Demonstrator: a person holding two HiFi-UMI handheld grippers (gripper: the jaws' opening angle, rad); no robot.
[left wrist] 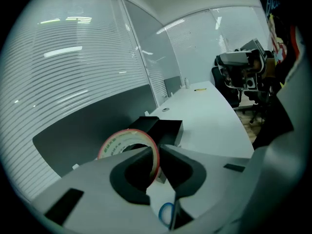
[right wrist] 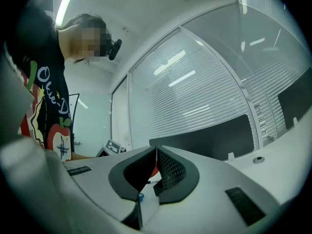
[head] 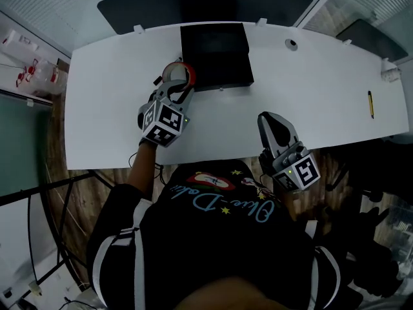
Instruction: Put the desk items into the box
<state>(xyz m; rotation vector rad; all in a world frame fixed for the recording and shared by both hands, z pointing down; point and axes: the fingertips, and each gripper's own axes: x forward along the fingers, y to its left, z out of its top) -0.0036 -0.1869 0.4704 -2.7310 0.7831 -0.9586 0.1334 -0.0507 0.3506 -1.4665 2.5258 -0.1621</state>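
Toward the left of the white worktop (head: 103, 108), the left tool (head: 175, 90) pinches a red-edged roll of tape (head: 179, 73) by its wall. The ring passes between the jaws and stands on edge, a grip that should keep it from swinging while it is carried. The roll hangs above the surface, just beside the near left corner of the black box (head: 216, 53), which sits at the far middle of the worktop with its open top facing up. It has not yet gone in. I judge the step in hand to be bringing the tape over the opening and letting go. Further right, the right tool (head: 270, 123) hovers at the worktop's near edge, its jaws pressed together on nothing, apparently kept clear of the left hand's path. Near the right end lies a dark pen (head: 371, 104), well apart from the box and probably the next item to collect.
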